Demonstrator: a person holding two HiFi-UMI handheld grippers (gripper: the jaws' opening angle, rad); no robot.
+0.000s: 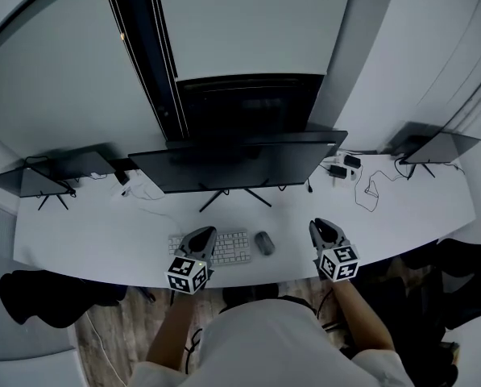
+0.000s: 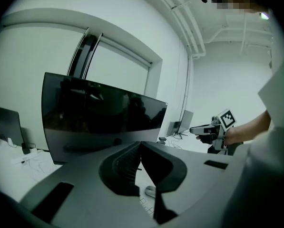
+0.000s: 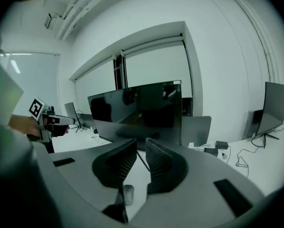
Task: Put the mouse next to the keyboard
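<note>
- White desk [image 1: 103,232] is under both tongs, and they hang in the air above its front edge.
- Left tongs [image 2: 141,144] are closed, tip on tip, with nothing in them.
- Keyboard [image 1: 224,247] lies on the desk just right of the left tongs. They cover its left end in the head view, so I cannot see that part.
- Mouse [image 1: 263,243] sits on the desk between the two tongs. It is just beside the right end of the keyboard, nearer the left tongs and well apart from the right ones. It looks like it is already in its place.
- I think the mouse is small, light and hard, with a smooth round back that could slip. The best place to pinch it is on its two long sides, low down, not on the top.
- Right tongs [image 3: 142,142] are almost fully closed, with only a thin crack between the tips, and they hold nothing.
- Hard to see: the mouse is tiny in every view. Both gripper views show only a bit of it under the jaws. I cannot tell if it has a cord, or if it touches the keyboard.
</note>
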